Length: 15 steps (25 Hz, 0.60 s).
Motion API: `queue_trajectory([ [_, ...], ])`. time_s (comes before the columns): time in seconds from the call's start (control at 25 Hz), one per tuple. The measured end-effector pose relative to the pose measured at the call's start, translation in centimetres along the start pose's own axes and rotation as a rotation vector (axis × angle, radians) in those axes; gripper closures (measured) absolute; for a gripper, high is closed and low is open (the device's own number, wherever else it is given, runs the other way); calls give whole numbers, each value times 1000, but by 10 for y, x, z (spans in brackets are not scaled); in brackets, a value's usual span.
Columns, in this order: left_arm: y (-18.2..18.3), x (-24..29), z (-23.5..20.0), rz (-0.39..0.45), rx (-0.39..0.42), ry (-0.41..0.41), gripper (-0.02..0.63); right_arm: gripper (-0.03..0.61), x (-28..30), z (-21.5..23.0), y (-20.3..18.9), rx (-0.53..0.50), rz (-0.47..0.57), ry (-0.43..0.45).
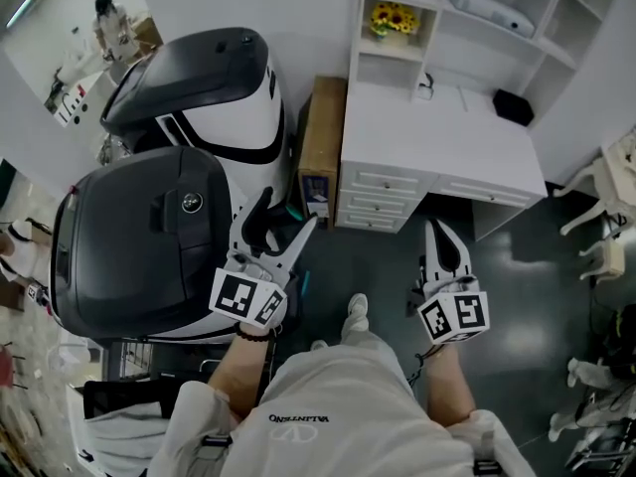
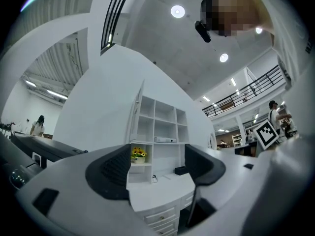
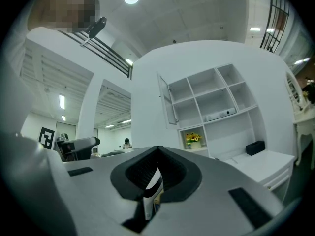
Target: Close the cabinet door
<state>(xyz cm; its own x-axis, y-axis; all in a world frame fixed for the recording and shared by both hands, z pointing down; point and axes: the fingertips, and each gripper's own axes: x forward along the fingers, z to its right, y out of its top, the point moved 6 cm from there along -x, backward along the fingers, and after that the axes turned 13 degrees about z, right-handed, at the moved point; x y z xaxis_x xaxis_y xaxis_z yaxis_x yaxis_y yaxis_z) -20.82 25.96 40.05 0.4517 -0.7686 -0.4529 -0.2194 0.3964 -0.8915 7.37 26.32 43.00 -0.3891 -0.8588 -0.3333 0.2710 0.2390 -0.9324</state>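
Left gripper (image 1: 286, 212) with jaws spread wide and empty, right gripper (image 1: 438, 232) with jaws pressed together on nothing, both well short of the open cabinet door (image 3: 167, 100), which is swung out at the upper left of the shelf unit (image 3: 216, 102) above the desk (image 1: 437, 137). A flat push near the door's free edge should close it cleanly.

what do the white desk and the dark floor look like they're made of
Desk: probably white-painted wood or board, satin finish; the panelled drawers suggest it. Floor: hard and polished, maybe sealed concrete or tile; a bright glare patch shows on it.
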Motion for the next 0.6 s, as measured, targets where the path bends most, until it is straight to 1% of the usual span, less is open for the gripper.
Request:
queue_trajectory([
  [0.12, -10, 25, -9, 0, 5, 9, 288, 569, 23, 17, -5, 7, 2, 14],
  [0.4, -34, 94, -29, 7, 22, 26, 288, 569, 87, 72, -14, 30, -2, 30],
  [0.6, -52, 136, -38, 4, 31, 56, 288, 569, 129, 109, -19, 48, -4, 59],
])
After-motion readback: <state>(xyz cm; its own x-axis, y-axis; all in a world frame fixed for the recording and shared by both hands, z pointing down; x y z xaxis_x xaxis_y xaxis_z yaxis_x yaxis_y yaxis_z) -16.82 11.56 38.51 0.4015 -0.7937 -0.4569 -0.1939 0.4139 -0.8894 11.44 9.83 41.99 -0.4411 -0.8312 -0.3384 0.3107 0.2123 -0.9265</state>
